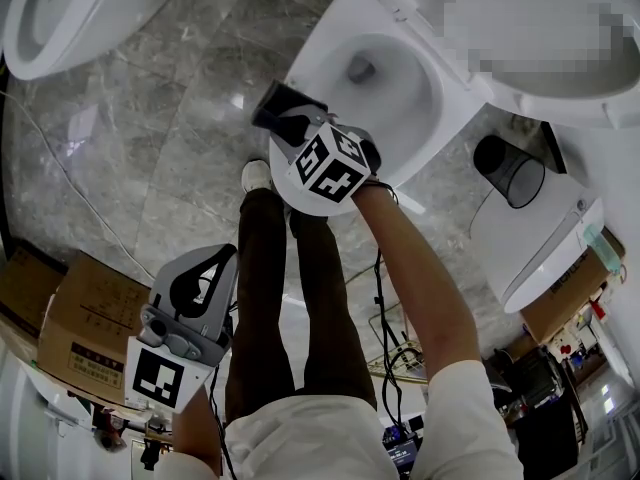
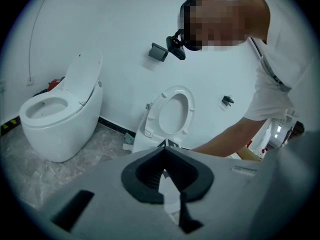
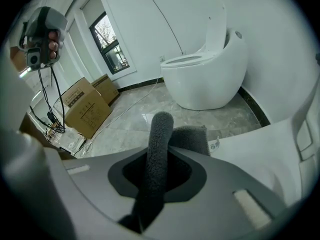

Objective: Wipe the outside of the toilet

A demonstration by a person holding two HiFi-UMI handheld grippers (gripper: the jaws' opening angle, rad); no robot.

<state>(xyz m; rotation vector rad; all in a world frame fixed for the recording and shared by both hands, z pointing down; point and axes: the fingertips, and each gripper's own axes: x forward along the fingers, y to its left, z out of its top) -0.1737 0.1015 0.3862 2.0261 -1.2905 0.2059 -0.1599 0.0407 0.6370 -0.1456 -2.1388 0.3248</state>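
The white toilet (image 1: 330, 43) stands ahead with its seat and lid raised, the bowl open. My right gripper (image 1: 292, 123) is shut on a dark grey cloth (image 1: 283, 106) held at the front outer edge of the rim. In the right gripper view the cloth (image 3: 160, 149) sticks out between the jaws next to the toilet's white outside (image 3: 270, 149). My left gripper (image 1: 226, 255) hangs back at the lower left, shut and holding nothing. The left gripper view looks over the shut left gripper (image 2: 162, 151) at the toilet (image 2: 172, 111).
A second toilet (image 1: 70, 8) stands at the far left, and a third with a closed lid (image 1: 540, 238) at the right. A black bin (image 1: 508, 168) sits between toilets. Cardboard boxes (image 1: 80, 318) and cables (image 1: 385, 338) lie on the marble floor (image 1: 180, 138).
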